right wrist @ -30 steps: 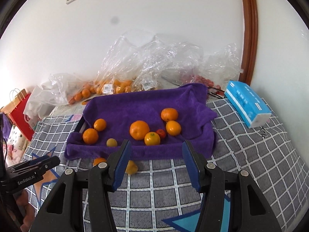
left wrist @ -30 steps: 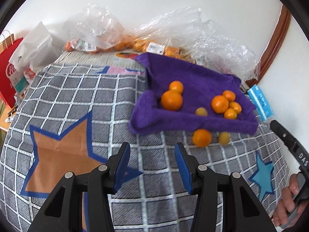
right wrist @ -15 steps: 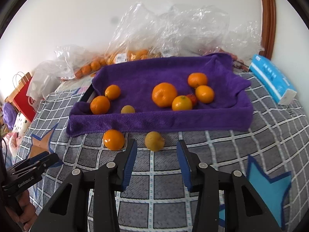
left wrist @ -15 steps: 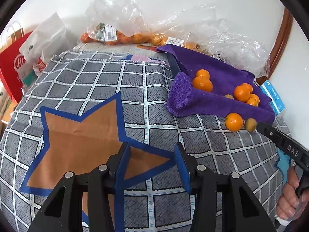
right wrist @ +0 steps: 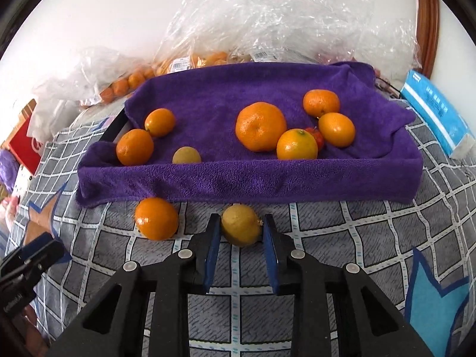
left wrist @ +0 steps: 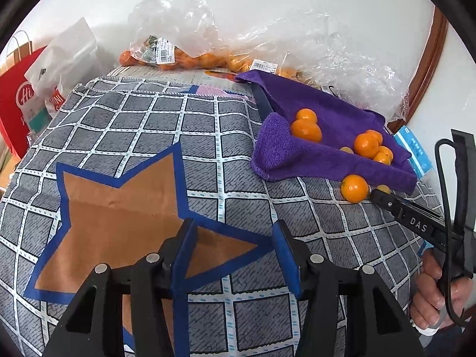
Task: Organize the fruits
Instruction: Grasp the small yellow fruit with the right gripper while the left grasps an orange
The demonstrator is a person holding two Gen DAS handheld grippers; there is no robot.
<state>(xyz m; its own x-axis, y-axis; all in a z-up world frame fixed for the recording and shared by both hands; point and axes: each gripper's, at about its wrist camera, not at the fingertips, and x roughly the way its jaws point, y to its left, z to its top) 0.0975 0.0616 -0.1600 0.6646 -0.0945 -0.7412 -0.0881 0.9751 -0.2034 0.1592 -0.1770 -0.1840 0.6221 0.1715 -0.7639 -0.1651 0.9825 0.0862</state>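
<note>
Left gripper [left wrist: 233, 245]: fingers spread wide with nothing between them, held over the brown star printed on the checked cloth [left wrist: 154, 148]; its tip also shows at the lower left edge of the right wrist view, mostly cut off.
Right gripper [right wrist: 241, 232]: blue pads sit on either side of the yellow fruit [right wrist: 241, 228]; the fingers are drawn in close around it, but whether both pads actually press on the skin cannot be told.
Yellow fruit: on the checked cloth, just in front of the purple towel's hanging front edge; its lower part is hidden behind the fingers. In the left wrist view only a sliver shows behind the right gripper's finger.
Loose orange [right wrist: 156, 218]: on the cloth just left of the yellow fruit, outside the tray, near the towel's edge.
Purple towel [right wrist: 247, 178]: draped over a tray; only a dark strip of the tray's rim shows at the far left corner.
Fruit on the towel: two oranges and a small yellowish fruit [right wrist: 186, 155] at left; a big orange [right wrist: 261, 126] and three smaller ones at right, with a small red fruit [right wrist: 317, 134] largely hidden among them.
Blue box [right wrist: 437, 113]: right of the tray, printing too blurred to read.
Plastic bags [right wrist: 267, 17]: crumpled against the wall behind, holding more oranges seen only dimly through the film.
Red paper bag [left wrist: 20, 101]: far left, cut off by the lens edge.
</note>
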